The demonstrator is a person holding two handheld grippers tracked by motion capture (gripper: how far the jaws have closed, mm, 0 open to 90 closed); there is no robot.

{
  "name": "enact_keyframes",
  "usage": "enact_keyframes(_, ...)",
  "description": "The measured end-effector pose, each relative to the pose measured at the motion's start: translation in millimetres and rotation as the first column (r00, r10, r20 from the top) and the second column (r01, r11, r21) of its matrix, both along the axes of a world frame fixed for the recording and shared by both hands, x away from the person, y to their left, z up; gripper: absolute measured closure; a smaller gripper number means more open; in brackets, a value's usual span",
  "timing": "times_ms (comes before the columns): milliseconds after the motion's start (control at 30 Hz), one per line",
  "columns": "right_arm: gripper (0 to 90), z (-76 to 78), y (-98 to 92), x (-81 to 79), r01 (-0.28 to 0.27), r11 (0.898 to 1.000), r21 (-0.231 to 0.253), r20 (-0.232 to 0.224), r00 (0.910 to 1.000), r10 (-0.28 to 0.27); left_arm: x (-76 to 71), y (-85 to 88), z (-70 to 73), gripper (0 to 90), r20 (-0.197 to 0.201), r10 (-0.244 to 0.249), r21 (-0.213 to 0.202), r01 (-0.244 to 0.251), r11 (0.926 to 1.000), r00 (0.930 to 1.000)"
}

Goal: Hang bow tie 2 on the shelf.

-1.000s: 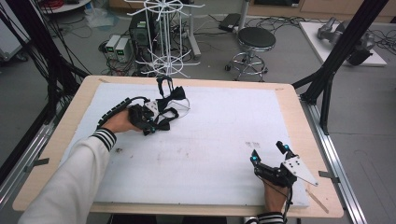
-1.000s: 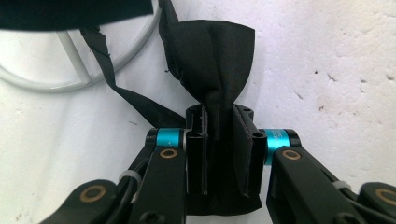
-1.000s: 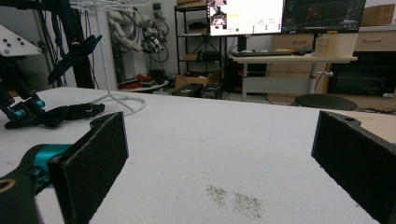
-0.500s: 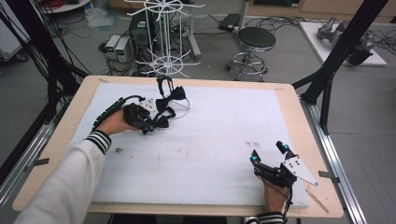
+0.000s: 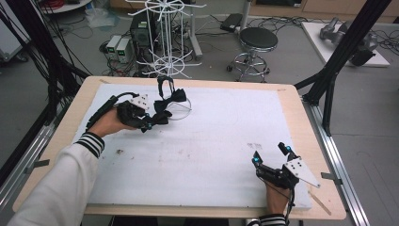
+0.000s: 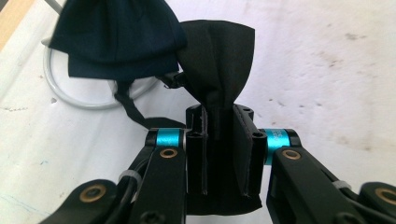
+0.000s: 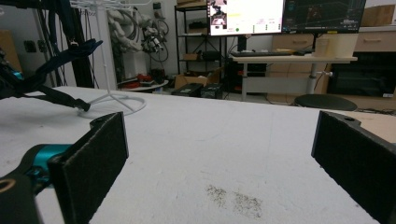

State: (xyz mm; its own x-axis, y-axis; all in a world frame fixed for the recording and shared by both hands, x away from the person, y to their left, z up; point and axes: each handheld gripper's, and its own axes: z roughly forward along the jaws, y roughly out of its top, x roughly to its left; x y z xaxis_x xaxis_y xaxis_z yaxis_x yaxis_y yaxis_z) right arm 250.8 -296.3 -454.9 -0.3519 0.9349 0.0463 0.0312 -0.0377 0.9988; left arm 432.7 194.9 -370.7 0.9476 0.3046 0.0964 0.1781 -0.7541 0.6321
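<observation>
A workshop floor with cables, a round stool (image 5: 258, 40) and a white wire display stand (image 5: 165, 33) is seen behind a wooden table (image 5: 301, 117) that is covered by a white mat (image 5: 221, 132). The stand's ring-shaped base (image 5: 181, 107) is set on the far left part of the mat.

The left gripper (image 5: 149, 120) is held above the mat just in front of that ring. Its 2 jaws are closed on a black bow tie (image 6: 219, 60): in the left gripper view, one wing of the tie is pinched flat between the pads and fans out beyond them. A second, dark blue bow tie (image 6: 116, 39) is seen just beside the black one, over the ring base, with a thin strap (image 6: 128, 105) trailing from it. In the high view, a strap loop (image 5: 164, 84) is raised above the ties near the stand's pole.

The right gripper (image 5: 270, 155) is rested low at the near right corner of the mat, well apart from the ties. Its 2 jaws are spread wide and nothing is held between them; in the right gripper view bare mat with a small grey smudge (image 7: 233, 198) is seen between the pads.
</observation>
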Motion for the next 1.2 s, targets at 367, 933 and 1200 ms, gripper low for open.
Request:
enact_keyframes(367, 3.0, 0.1, 0.5, -0.1, -0.001, 1.000, -0.001, -0.003, 1.0000, 0.001, -15.3, 20.7, 2.5, 76.3, 0.011, 0.006, -0.016, -0.005, 0.9999, 0.9999)
enact_keyframes(933, 3.0, 0.1, 0.7, -0.1, 0.001, 1.000, -0.007, -0.001, 1.0000, -0.001, -20.9, 38.7, 19.5, 76.3, 0.057, 0.082, -0.153, -0.073, 0.9856, 0.9950)
enact_keyframes(1200, 3.0, 0.1, 0.7, -0.1, 0.001, 1.000, -0.007, -0.001, 1.0000, -0.001, -23.3, 46.9, 20.6, 76.4, 0.047, 0.130, -0.215, -0.117, 0.9697, 0.9904)
